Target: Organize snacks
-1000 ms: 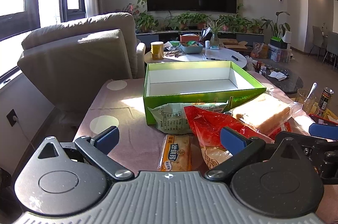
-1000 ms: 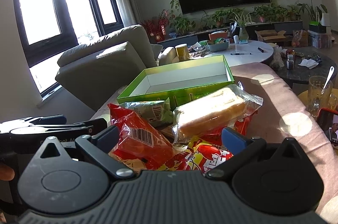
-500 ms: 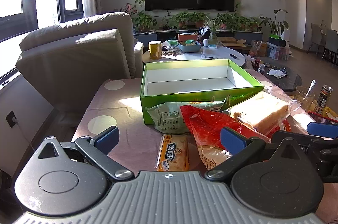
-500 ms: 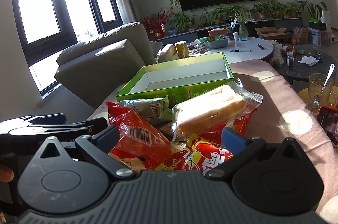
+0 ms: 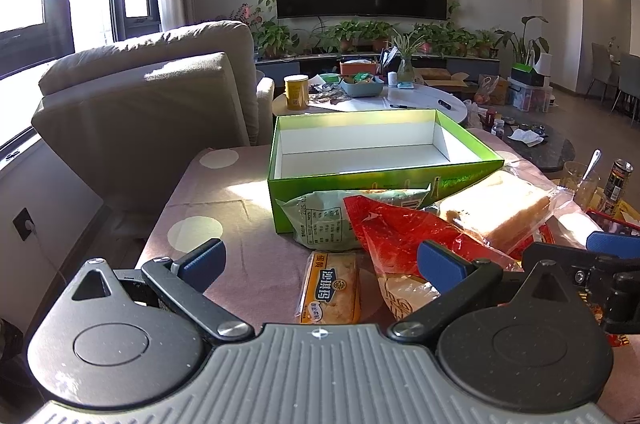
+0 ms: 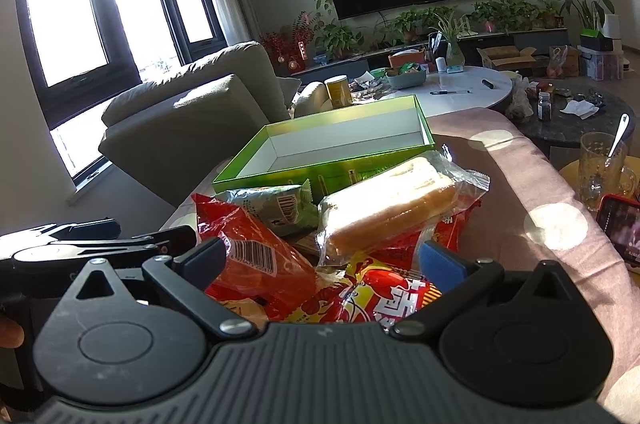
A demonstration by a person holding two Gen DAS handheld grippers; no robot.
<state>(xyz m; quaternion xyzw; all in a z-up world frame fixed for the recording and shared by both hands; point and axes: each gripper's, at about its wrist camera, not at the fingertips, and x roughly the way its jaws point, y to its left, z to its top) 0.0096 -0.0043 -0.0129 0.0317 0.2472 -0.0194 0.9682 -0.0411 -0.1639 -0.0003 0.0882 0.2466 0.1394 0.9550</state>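
An empty green box (image 5: 384,180) (image 6: 280,172) with a white inside stands on the pink dotted tablecloth (image 5: 224,220). In front of it lies a pile of snacks: a pale green packet (image 5: 324,224) (image 6: 280,204), a red bag (image 5: 396,232) (image 6: 256,252), a wrapped bread loaf (image 5: 496,212) (image 6: 392,204), a small yellow cake packet (image 5: 330,288) and a red-yellow crayfish bag (image 6: 384,292). My left gripper (image 5: 320,260) is open just short of the yellow packet. My right gripper (image 6: 320,260) is open over the pile, holding nothing.
A beige armchair (image 5: 148,104) stands left of the table. A white round table (image 5: 400,104) with a yellow can and a bowl is behind the box. A glass with a spoon (image 6: 604,168) and a phone (image 6: 620,224) are at the right.
The left gripper has moved slightly, and the box and snacks sit a little lower and closer in its view. The right view has barely changed. Both grippers stay open.
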